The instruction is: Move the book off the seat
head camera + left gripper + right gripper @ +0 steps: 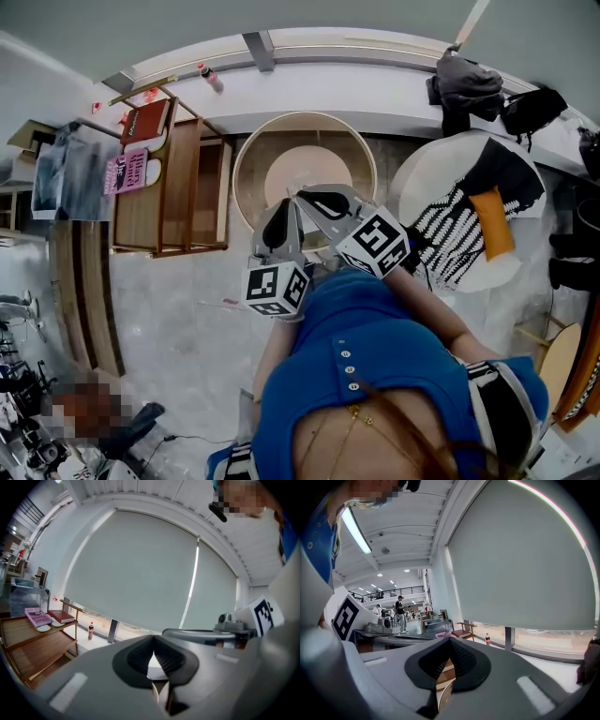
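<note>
A red-brown book point(145, 122) and a pink book point(127, 172) lie on the slatted wooden seat point(178, 187) at the left of the head view. From the left gripper view the pink book point(37, 616) and the red-brown book point(61, 616) appear far off to the left. My left gripper point(284, 214) point(153, 643) and right gripper point(314, 200) point(450, 644) are held side by side in front of the person's body, well clear of the books. Both are shut with nothing between the jaws. They point up toward the window blind.
A round wooden tub chair point(305, 169) stands just beyond the grippers. A white round seat point(422, 178) with a striped cloth and an orange cushion point(492, 223) is at the right. A cola bottle point(210, 77) stands on the window ledge. Bags point(469, 89) rest on the ledge further right.
</note>
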{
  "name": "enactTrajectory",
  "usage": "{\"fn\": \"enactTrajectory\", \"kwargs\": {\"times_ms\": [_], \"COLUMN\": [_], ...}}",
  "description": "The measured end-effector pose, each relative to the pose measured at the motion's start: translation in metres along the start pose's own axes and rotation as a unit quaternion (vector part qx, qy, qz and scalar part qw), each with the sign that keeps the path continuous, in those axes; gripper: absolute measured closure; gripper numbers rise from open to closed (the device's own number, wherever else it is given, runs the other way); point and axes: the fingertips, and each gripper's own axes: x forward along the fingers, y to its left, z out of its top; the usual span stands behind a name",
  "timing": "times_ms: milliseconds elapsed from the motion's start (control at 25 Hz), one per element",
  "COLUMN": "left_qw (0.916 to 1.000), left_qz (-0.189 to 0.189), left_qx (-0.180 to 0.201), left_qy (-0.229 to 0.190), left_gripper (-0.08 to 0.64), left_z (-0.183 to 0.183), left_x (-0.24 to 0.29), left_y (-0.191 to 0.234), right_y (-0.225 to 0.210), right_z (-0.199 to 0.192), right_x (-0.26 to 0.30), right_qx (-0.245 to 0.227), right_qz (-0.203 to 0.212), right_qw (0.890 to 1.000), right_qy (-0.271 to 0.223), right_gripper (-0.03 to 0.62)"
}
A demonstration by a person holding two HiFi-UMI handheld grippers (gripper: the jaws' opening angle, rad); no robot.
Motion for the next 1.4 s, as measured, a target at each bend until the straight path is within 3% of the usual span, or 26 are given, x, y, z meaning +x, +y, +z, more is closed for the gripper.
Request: {"fn": "enactTrajectory", "kwargs": {"times_ms": [1400], "left_qw": [0.9997], "left_qz": [0.009], "left_qx": [-0.009], "left_qy": [0.019], "left_gripper": [0.56], "left_z": [-0.0092], "left_x": [0.0062], "left_y": [0.0063], "right_y": [-0.0082], "right_z": [-0.0072], "right_x": [0.007], "right_qx": [0.01], "right_qz": [0.004], "right_qw": [1.0], "right_qy": [0.016], "right_gripper": [0.594]}}
